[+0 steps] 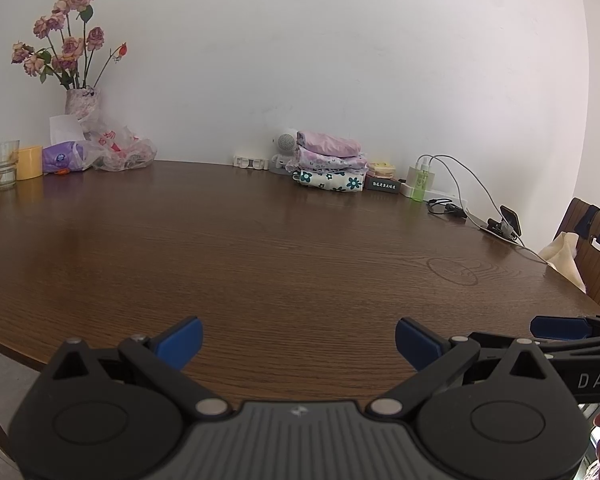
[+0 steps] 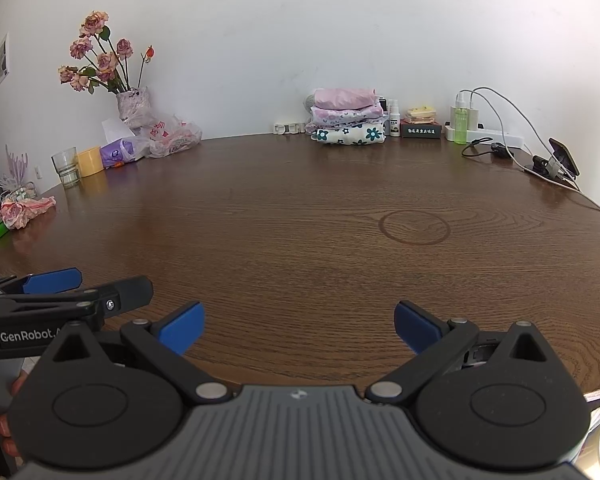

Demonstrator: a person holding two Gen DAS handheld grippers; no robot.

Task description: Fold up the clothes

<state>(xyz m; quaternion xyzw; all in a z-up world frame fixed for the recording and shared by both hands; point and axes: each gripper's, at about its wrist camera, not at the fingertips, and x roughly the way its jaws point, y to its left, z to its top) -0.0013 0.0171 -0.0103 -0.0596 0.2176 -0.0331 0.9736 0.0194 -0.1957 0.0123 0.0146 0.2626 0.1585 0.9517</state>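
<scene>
2 grippers are hovering side by side over the near edge of a brown wooden worktop [image 1: 260, 248], both with jaws spread wide and holding nothing. The left gripper [image 1: 299, 342] is sitting just beside the right gripper [image 2: 299, 326], whose blue-tipped fingers are poking into the left view at the right edge. At the far side, against the white wall, 3 folded clothes [image 2: 346, 118] are lying in 1 stack: a plain pink piece on top, a pink flowered piece in the middle, a white piece with teal flowers at the bottom. The bare worktop is stretching between the grippers and the stack, with nothing standing in the way. Far left, 1 vase of roses [image 2: 134, 104] is standing behind 1 plastic bag [image 2: 172, 138], 1 purple tissue pack [image 2: 116, 153], 1 yellow cup [image 2: 89, 162] and 1 glass [image 2: 66, 167]. To the right of the stack, 1 green bottle [image 2: 461, 122], 1 power strip [image 2: 496, 134] with cables and 1 phone on a stand [image 2: 562, 158] are lining the rim.
</scene>
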